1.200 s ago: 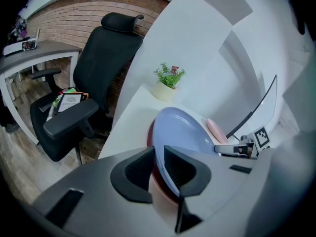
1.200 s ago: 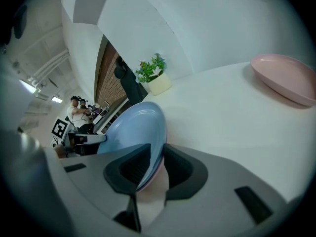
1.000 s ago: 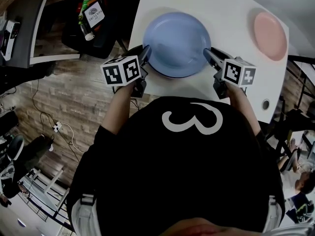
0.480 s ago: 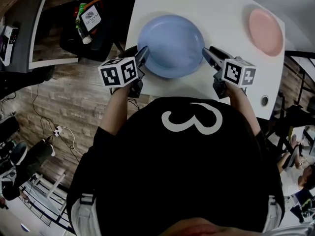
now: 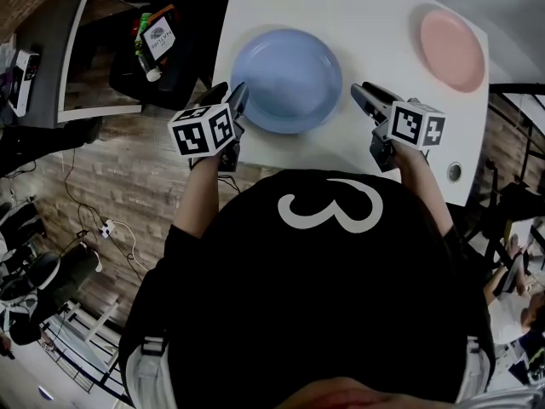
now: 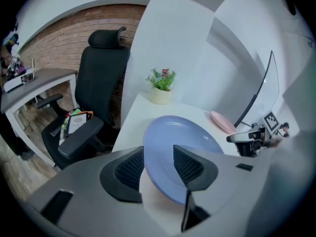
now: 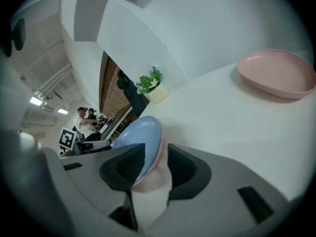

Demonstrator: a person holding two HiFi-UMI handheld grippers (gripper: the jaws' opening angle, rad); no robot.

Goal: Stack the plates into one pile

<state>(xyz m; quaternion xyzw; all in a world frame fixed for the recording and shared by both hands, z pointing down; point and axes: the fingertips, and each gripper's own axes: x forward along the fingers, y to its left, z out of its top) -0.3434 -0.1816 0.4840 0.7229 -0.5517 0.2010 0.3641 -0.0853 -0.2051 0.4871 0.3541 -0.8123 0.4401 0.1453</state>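
Your left gripper (image 5: 236,100) and right gripper (image 5: 362,94) have just opened their fingers, and neither holds anything. The blue plate (image 5: 285,79) rests on the tabletop (image 5: 375,24) between them, with its rim in the left gap. The pink plate (image 5: 451,48) lies far right of the blue plate, nearer your right gripper.

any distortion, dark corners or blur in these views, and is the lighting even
Head view: sharp, white table bright, floor and dark shirt dim. Left gripper view: heavy fisheye, black corners, straight edges bow; blue plate crisp, nearest foreground soft. Right gripper view: same fisheye and dark corners; pink plate sharp, close foreground blurred.
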